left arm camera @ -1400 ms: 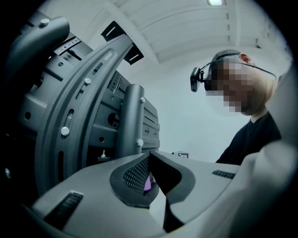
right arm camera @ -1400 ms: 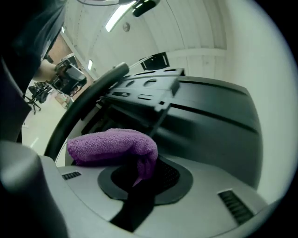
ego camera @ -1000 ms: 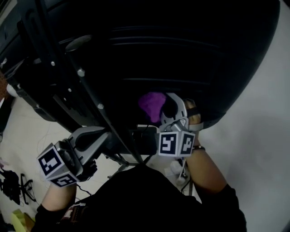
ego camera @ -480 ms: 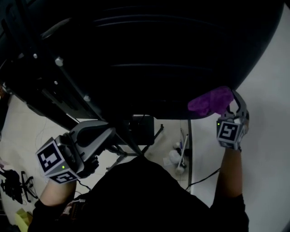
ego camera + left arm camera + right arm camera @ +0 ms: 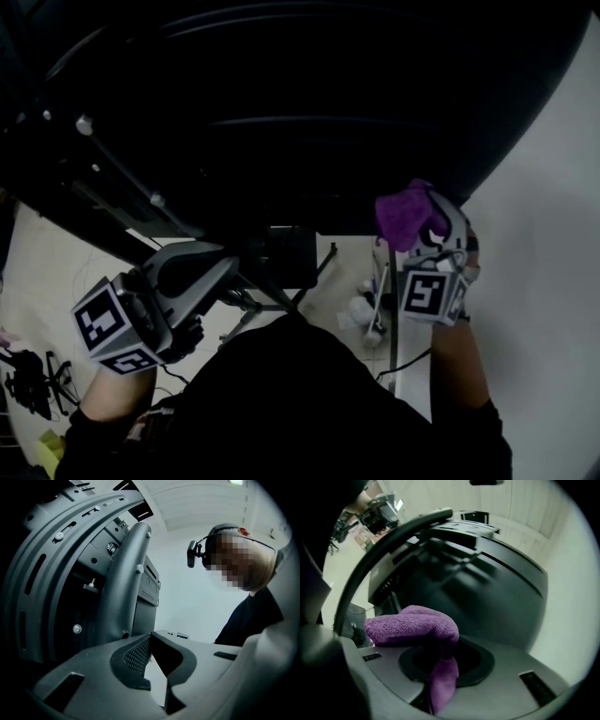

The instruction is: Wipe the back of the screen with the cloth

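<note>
The black back of the screen fills the upper head view, and it curves away ahead in the right gripper view. My right gripper is shut on a purple cloth at the screen's lower right edge. The cloth bulges over the jaws, and a tail of it hangs down between them. My left gripper hangs low at the left beside the screen's grey mount. Its jaw tips meet with nothing between them.
The stand's metal arms run diagonally under the screen at the left. Below it sit a black box, white items and dark cables on the pale floor. A white wall is at the right. The person shows in the left gripper view.
My right gripper carried the cloth from the screen's lower middle out to its lower right edge, then a little back left. The left gripper has hardly moved.
</note>
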`<state>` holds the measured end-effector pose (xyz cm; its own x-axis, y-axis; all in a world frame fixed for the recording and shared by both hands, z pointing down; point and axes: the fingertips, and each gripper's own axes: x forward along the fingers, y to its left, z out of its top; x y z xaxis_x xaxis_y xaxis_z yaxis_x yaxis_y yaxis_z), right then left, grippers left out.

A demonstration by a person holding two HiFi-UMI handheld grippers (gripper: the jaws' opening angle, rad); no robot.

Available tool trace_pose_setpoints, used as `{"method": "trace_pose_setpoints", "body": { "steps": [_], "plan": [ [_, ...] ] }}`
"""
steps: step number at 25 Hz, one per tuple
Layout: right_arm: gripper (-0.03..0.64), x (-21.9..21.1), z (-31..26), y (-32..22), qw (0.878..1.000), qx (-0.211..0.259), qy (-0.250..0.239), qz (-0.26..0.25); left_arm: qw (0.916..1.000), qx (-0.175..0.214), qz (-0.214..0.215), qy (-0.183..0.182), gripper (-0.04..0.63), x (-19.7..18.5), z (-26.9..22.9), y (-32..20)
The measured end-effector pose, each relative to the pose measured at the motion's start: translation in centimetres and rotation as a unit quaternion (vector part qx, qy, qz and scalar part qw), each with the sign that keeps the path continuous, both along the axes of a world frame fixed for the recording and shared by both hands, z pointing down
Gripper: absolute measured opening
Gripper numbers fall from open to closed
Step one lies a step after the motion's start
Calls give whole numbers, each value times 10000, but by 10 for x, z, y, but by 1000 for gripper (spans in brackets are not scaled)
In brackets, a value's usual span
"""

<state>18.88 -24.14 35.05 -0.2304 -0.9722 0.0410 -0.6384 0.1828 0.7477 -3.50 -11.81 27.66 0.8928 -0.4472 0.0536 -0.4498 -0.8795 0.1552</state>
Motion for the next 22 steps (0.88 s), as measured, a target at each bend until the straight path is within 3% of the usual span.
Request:
{"method": "trace_pose_setpoints", "body": {
  "steps": [3, 5, 9, 12, 16, 22],
  "plan": [
    [89, -93, 33, 9, 9949, -157, 172, -979, 10000, -34, -13, -17, -6, -1, 3, 2],
    [89, -133, 53, 7, 9896, -261, 484, -1328, 10000, -44, -32, -37, -6, -2, 4, 1],
    [89, -148, 70, -9, 9871, -423, 670, -1390, 9999, -62, -64, -70, -6, -2, 2, 1],
    [89, -103, 66, -11, 9928, -574, 409, -967, 10000, -73, -39, -53, -6, -2, 0, 5],
    [89, -8, 65, -14, 9979, -625, 93, -119, 10000, -48, 67, -22, -6, 2, 2, 6],
    [88, 137, 78, -25, 9881, -815, 56, 1307, 9998, -36, 196, -37, -6, 7, 8, 9]
  ]
}}
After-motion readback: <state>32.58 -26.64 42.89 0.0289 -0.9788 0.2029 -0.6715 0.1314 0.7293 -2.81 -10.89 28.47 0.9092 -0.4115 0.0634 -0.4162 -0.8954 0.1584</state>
